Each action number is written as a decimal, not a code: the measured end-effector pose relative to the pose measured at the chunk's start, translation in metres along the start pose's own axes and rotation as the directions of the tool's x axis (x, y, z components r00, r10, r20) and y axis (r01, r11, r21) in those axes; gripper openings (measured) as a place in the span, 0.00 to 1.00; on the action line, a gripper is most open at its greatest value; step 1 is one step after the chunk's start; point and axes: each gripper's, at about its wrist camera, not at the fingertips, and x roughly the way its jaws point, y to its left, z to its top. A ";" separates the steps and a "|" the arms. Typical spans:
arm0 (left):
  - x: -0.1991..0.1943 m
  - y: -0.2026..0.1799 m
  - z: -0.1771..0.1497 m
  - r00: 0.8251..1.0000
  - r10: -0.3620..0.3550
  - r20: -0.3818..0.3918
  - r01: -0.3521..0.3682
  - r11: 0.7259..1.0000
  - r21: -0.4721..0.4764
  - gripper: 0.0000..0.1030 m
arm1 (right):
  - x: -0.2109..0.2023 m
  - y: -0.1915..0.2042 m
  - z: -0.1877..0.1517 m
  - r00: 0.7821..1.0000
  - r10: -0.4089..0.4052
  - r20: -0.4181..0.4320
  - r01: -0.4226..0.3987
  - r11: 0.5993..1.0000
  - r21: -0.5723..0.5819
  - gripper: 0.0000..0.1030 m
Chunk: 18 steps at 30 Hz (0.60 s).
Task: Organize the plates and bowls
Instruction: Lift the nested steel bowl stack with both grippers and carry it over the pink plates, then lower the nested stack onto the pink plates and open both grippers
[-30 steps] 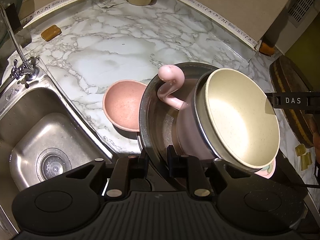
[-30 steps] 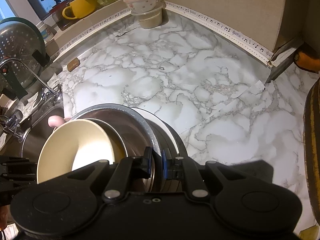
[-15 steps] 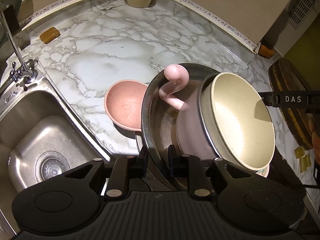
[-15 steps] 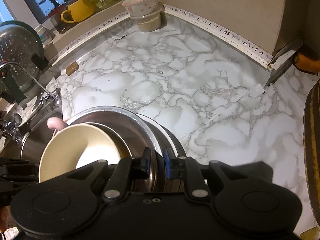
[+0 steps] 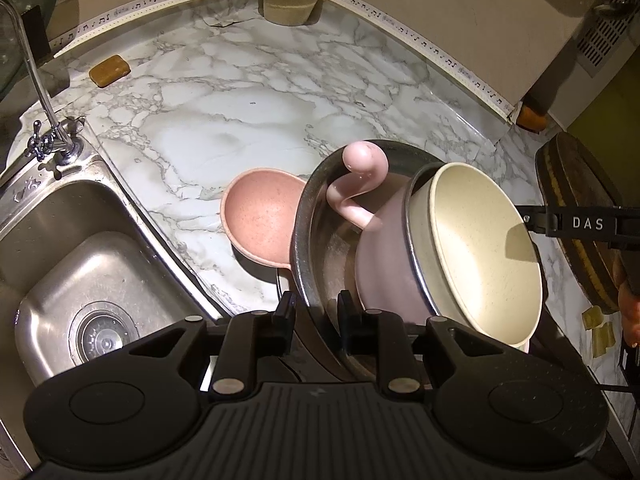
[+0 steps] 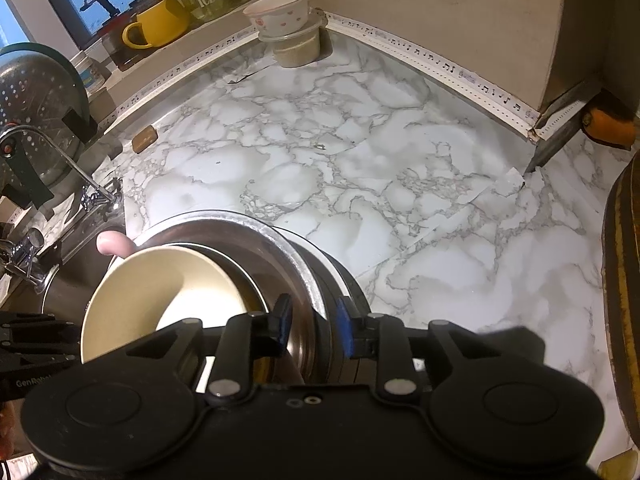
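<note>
A steel bowl (image 5: 320, 240) holds a pink pot with a curled handle (image 5: 360, 184) and a cream bowl (image 5: 484, 248), all tilted. My left gripper (image 5: 314, 312) straddles the steel bowl's rim with its jaws parted a little. My right gripper (image 6: 314, 322) also straddles that rim (image 6: 308, 276), its jaws now apart. The cream bowl shows in the right wrist view (image 6: 160, 296). A pink bowl (image 5: 260, 216) sits on the marble counter (image 5: 240, 120) just left of the steel bowl. White plates (image 6: 336, 268) lie under the steel bowl.
A steel sink (image 5: 80, 280) with a tap (image 5: 48, 120) lies at the left. A flowered bowl stacked on a tub (image 6: 288, 28) stands in the far corner. A brown soap bar (image 5: 109, 70) lies near the wall. A wooden board (image 5: 580, 220) is at the right.
Both grippers' jaws have opened slightly on the steel bowl's rim. The stack has settled lower and both cameras have pulled back a little.
</note>
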 end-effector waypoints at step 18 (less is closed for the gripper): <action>-0.046 -0.009 -0.006 0.992 0.033 0.119 -0.041 0.997 0.070 0.22 | -0.040 0.009 -0.009 0.995 -0.009 0.104 0.014 0.999 -0.050 0.37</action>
